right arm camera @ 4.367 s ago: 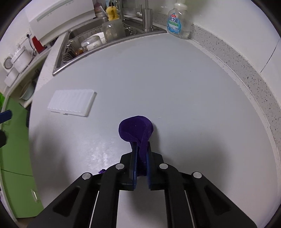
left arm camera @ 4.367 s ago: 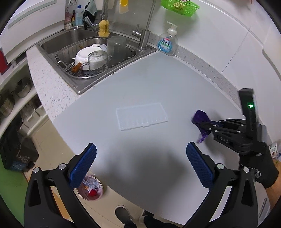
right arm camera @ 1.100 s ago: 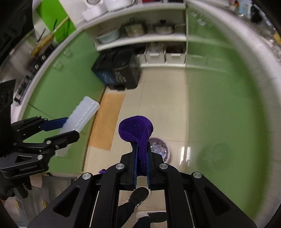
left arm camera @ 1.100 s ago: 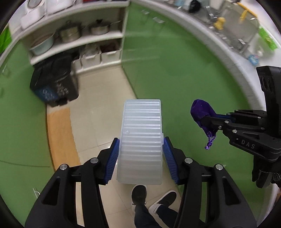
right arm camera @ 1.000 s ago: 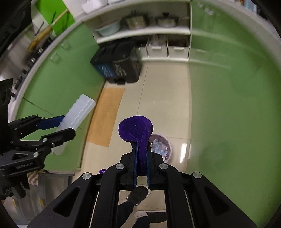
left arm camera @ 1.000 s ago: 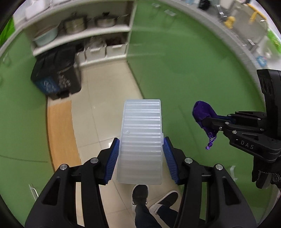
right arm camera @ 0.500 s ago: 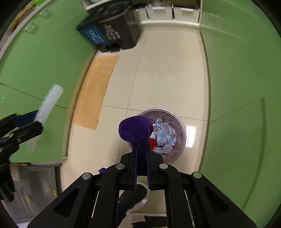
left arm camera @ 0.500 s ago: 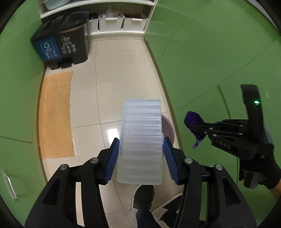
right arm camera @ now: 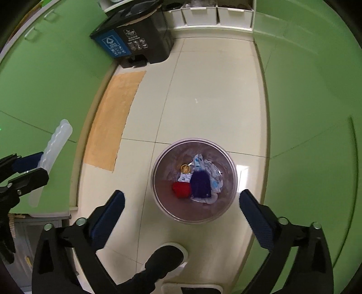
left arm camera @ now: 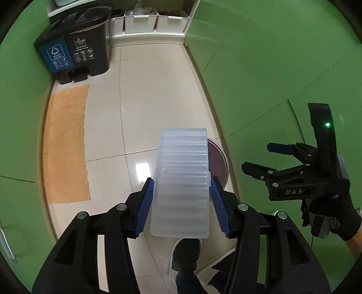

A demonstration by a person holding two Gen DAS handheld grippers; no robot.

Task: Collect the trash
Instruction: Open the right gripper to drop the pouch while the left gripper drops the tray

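My left gripper [left arm camera: 182,204] is shut on a ribbed translucent plastic lid [left arm camera: 182,181] and holds it above the floor; the lid also shows edge-on in the right wrist view [right arm camera: 53,153]. My right gripper [right arm camera: 181,217] is open and empty, directly above a small round trash bin [right arm camera: 158,196]. The purple trash [right arm camera: 200,184] lies inside the bin among white paper and a red piece. In the left wrist view the right gripper [left arm camera: 264,158] is open at the right, and the bin's rim [left arm camera: 220,158] peeks out behind the lid.
A black and blue sorting bin [right arm camera: 135,43] stands at the far wall by white storage boxes [right arm camera: 217,15]. An orange mat [right arm camera: 113,117] lies on the tiled floor. Green cabinet fronts flank both sides. The person's shoe [right arm camera: 163,260] is just below the bin.
My right gripper has opened and the purple trash has dropped into the bin. Both grippers have moved lower toward the floor. The left gripper keeps hold of the lid.
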